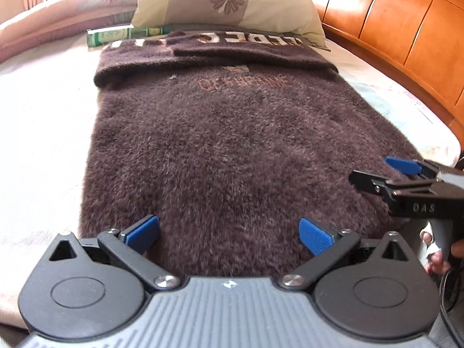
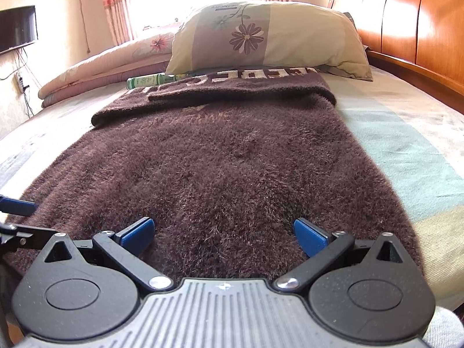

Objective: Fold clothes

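2 spread hand-held grippers over the near hem of a fuzzy dark-brown garment [image 1: 232,150] on the bed [image 2: 406,145].
Left hand-held gripper [image 1: 229,233] and right hand-held gripper [image 2: 223,235] both gape empty; the thick pile could slip, or only 1 layer get pinched, skewing the fold.

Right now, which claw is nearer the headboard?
Right. The headboard runs along the bed's right side; the right claw hovers over the garment's near edge toward that side, and the left claw is further left over the same edge.

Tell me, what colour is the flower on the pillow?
The big flower on the pillow is purplish-brown with a pale centre; it shows best in the right wrist view.
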The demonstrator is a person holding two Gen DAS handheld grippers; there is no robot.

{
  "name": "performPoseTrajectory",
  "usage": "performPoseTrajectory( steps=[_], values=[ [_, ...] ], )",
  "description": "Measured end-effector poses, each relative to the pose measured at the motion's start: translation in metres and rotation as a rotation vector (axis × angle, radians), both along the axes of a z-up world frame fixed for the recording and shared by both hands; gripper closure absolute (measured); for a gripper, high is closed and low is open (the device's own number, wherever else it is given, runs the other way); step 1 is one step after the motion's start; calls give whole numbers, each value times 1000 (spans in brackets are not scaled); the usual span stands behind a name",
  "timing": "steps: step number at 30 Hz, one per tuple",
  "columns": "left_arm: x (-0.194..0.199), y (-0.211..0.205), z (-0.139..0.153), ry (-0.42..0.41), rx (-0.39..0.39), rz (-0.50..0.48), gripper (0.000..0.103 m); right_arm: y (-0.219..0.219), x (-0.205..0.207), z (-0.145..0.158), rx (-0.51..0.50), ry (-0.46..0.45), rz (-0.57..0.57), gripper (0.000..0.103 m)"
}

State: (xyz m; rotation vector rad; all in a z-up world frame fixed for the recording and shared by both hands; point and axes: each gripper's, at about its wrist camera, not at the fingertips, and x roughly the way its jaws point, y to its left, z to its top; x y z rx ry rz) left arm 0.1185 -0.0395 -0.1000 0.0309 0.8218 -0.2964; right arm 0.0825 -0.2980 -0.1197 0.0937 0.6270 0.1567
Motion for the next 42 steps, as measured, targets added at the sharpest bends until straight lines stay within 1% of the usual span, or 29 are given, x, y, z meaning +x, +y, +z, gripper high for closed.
performPoseTrajectory(
  steps=[1,4,5,7,9,11,14,15,19,21,24,25,26,27,30,32,34,36,39,41,42],
  values=[
    [-2,1,0,-9,-17,7,1,1,0,0,-4,-1,-2,0],
    [-7,9,-2,-33,-113,41,1,1,0,-1,-10,-3,-3,0],
    [-8,11,-2,-35,-125,42,1,0,-1,0,-5,-2,-1,0],
    [-7,13,-3,-32,-124,31,1,-3,-2,1,6,-1,1,0],
    [-6,16,-4,-30,-124,19,1,-13,-5,3,46,2,-18,0],
    [-8,16,-5,-33,-117,19,1,-30,-9,5,109,6,-74,0],
    [-12,16,-9,-59,-111,6,1,-52,-12,8,210,15,-118,0],
    [-13,16,-10,-68,-111,0,1,-56,-13,10,218,22,-130,0],
    [-15,15,-12,-85,-102,-17,1,-69,-12,20,219,66,-200,0],
    [-14,14,-11,-82,-94,-18,1,-66,-7,29,199,68,-231,0],
    [-12,13,-11,-75,-84,-20,1,-55,4,40,188,27,-180,0],
    [-12,13,-11,-74,-85,-22,1,-51,11,40,191,31,-161,0],
    [-12,15,-11,-73,-94,-21,1,-48,17,39,193,36,-142,0],
    [-12,18,-10,-70,-117,-19,1,-45,24,34,203,63,-129,0],
    [-10,32,-8,-49,-202,-7,1,-47,30,10,212,77,-115,0],
    [-8,39,-7,-33,-244,1,1,-41,24,5,150,47,-87,0],
    [-8,41,-5,-28,-227,9,1,-35,21,4,94,34,-68,0],
    [-9,41,-5,-30,-206,16,1,-35,23,6,89,50,-71,0],
    [-13,44,-3,-31,-200,28,1,-42,19,10,115,66,-73,0],
    [-16,45,-1,-33,-193,37,1,-44,14,12,106,69,-70,0],
    [-17,45,1,-36,-183,42,1,-41,11,12,85,72,-65,0]
  ],
)
